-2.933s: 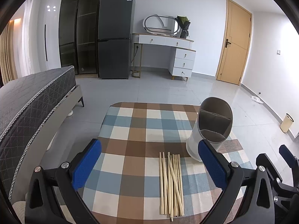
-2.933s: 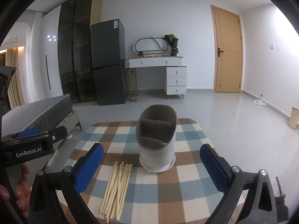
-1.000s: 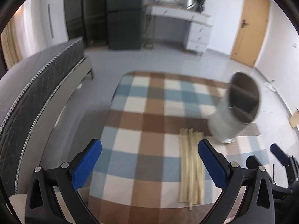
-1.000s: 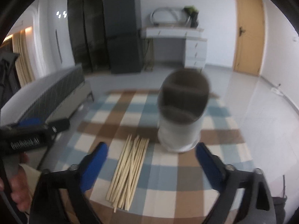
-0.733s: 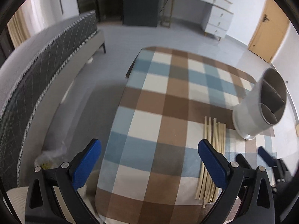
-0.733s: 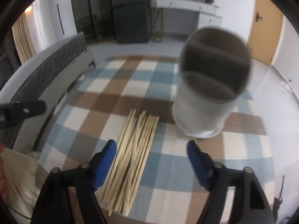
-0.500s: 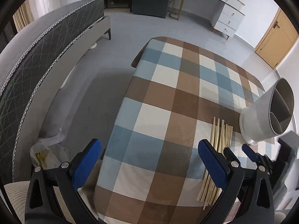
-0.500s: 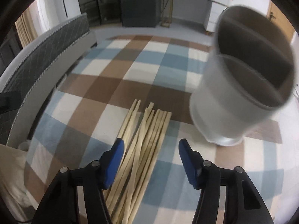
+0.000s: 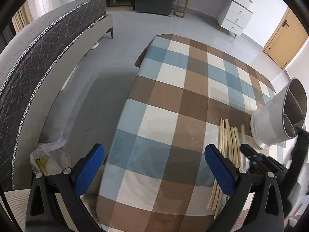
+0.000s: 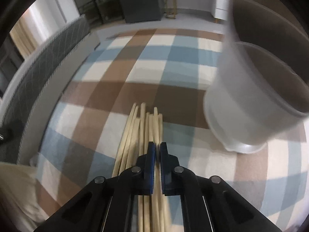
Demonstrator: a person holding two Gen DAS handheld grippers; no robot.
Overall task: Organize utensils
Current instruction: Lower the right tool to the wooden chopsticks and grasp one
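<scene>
Several pale wooden chopsticks (image 10: pixel 143 127) lie in a loose bundle on the checked tablecloth (image 10: pixel 100 96); they also show in the left wrist view (image 9: pixel 228 141). A white utensil holder with compartments (image 10: pixel 251 96) stands right of them, and in the left wrist view (image 9: pixel 274 123) too. My right gripper (image 10: pixel 157 147) is down on the bundle, its jaws nearly closed around one chopstick of the pile. It appears in the left wrist view (image 9: pixel 251 154). My left gripper (image 9: pixel 154 160) is wide open and empty above the table's left part.
A grey bed (image 9: pixel 38 48) runs along the left of the table. A plastic bag (image 9: pixel 48 160) lies on the floor by the table's near left corner. A white dresser (image 9: pixel 237 17) and a wooden door (image 9: pixel 285 38) stand far behind.
My right gripper has dropped onto the chopstick bundle and its jaws have closed from wide open to nearly shut. My left gripper has risen and drifted left, still open.
</scene>
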